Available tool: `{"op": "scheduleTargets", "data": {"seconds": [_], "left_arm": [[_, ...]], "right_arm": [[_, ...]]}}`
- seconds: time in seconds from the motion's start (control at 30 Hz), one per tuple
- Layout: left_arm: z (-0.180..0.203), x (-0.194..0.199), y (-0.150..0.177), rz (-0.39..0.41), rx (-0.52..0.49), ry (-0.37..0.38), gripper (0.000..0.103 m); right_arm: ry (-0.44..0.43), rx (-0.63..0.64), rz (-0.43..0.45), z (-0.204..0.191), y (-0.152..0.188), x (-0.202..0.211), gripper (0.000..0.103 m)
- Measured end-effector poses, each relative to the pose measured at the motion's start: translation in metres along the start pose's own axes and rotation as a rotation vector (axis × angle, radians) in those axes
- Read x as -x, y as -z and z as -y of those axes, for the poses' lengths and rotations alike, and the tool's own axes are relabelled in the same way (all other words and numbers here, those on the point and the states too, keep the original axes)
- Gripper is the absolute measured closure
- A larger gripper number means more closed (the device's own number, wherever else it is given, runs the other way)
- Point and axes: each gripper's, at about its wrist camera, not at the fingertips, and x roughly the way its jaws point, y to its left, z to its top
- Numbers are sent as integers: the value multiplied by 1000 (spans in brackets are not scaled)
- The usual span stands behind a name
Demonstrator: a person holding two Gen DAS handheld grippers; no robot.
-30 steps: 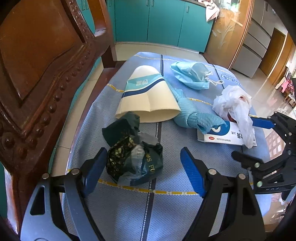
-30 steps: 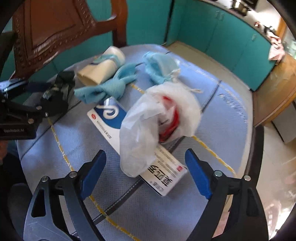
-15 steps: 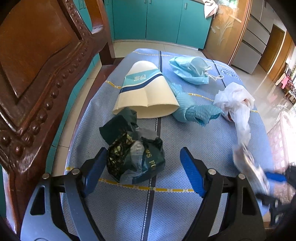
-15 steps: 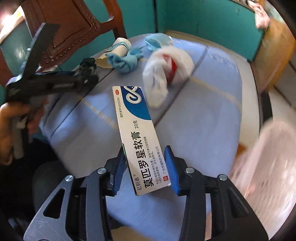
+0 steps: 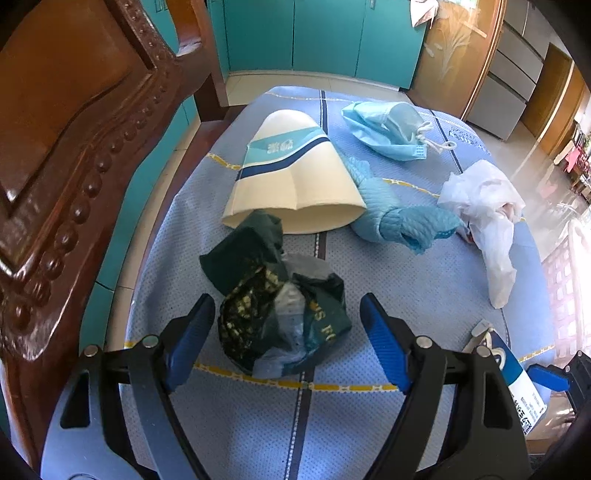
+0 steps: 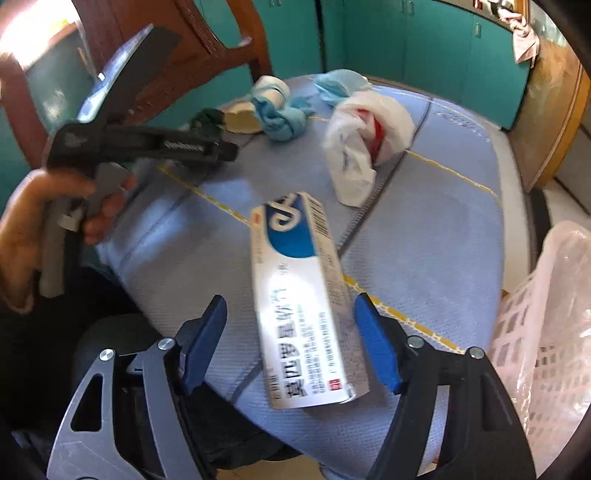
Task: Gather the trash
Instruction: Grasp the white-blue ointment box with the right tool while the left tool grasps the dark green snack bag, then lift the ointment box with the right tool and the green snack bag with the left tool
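Observation:
My left gripper (image 5: 286, 341) is open around a crumpled dark green wrapper (image 5: 277, 314) on the blue tablecloth (image 5: 424, 295). My right gripper (image 6: 291, 343) is open; a white and blue ointment box (image 6: 303, 306) lies between its fingers at the table's near edge, free of both pads. The box also shows in the left wrist view (image 5: 517, 380). A white plastic bag (image 6: 362, 140), a blue rag (image 6: 284, 114), a flattened paper cup (image 5: 295, 177) and a blue face mask (image 5: 388, 129) lie further back.
A carved wooden chair (image 5: 74, 147) stands left of the table. A pink mesh basket lined with clear plastic (image 6: 546, 332) stands at the right, beside the table. Teal cabinets (image 5: 325, 33) line the far wall.
My right gripper was shut on the ointment box half a second ago; its jaws have opened wide and the box is loose between them. The left gripper has hardly moved.

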Motion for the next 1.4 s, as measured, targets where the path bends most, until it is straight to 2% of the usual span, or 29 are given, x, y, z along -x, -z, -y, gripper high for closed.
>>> {"op": "scheduleTargets", "data": {"seconds": [0.03,0.07,0.13,0.2,0.33,0.53,0.6,0.8,0.87,1.4], "left_arm": [[1,-1,0,-1,-4,1,28],[2,-3,0,-6,-14,6,35],[4,-3,0,0,-24,1,36],[3,-1,1,7,-19,18,44],[-3,12,7,44,20,54,46],[9,49,23,193,-20,66,46],[17,61,31,249,-41,52,46],[42,81,53,351,-140,-19,46],[47,83,57,361,-158,-34,46],[31,95,67,392,-119,9,46]], "right_arm": [[1,-17,3,2,1,-1,50],[-13,-39,4,4,0,-3,51],[-31,-77,18,7,0,-4,54],[-22,-91,34,8,1,-2,56],[22,-108,68,8,2,7,56],[65,-138,114,13,9,23,56],[76,-155,128,16,12,27,56],[114,-231,184,29,21,40,56],[111,-256,196,32,21,42,56],[131,-285,210,12,16,40,56]]}}
